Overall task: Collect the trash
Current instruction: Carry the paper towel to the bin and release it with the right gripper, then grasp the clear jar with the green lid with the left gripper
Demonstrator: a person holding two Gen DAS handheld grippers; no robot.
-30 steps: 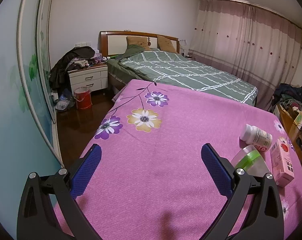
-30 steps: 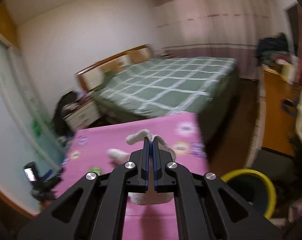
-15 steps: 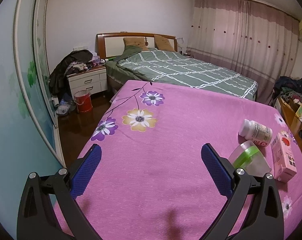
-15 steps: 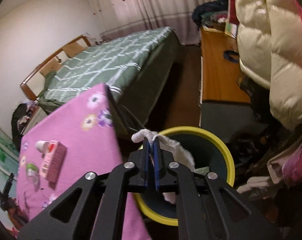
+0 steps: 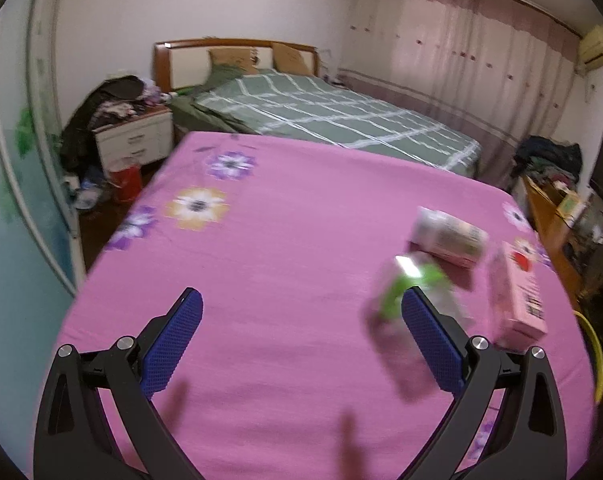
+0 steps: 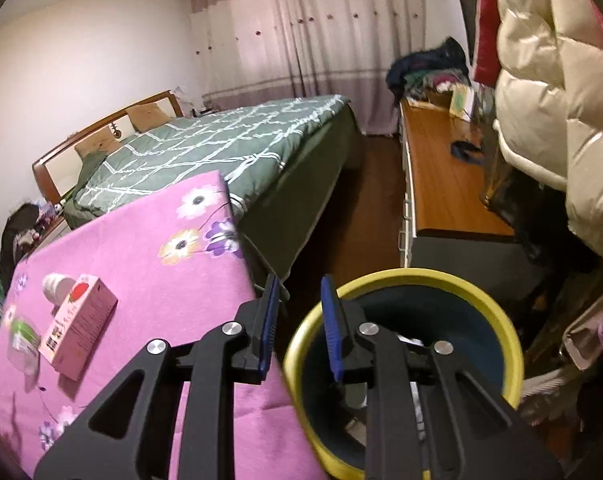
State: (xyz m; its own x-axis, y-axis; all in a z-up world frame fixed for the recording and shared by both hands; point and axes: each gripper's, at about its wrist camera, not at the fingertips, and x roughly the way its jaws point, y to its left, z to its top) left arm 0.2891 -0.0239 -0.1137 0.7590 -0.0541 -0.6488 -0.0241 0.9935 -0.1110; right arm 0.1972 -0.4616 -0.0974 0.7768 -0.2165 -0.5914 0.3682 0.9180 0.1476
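Observation:
My left gripper [image 5: 301,320] hangs wide open over the pink flowered cloth [image 5: 285,248] with nothing between its pads. Just beyond its right finger lies a clear cup with a green band [image 5: 413,284], blurred. Behind that lie a white bottle [image 5: 449,236] and a pink carton [image 5: 517,296]. My right gripper [image 6: 299,292] is over the near rim of the yellow-rimmed bin [image 6: 401,278]; its jaws are opening and nothing is between them. The right wrist view also shows the carton [image 6: 77,320], bottle [image 6: 55,284] and cup [image 6: 21,332] on the cloth.
A green plaid bed [image 5: 325,120] stands behind the cloth-covered surface. A wooden desk [image 6: 441,184] with clutter runs along the right, a cream puffy jacket [image 6: 561,100] hanging above the bin. A nightstand [image 5: 133,140] and a red bucket [image 5: 125,180] stand at the far left.
The right gripper sank toward the bin and its jaws parted; the white wad it held is gone from between them. The left gripper shifted right, toward the cup.

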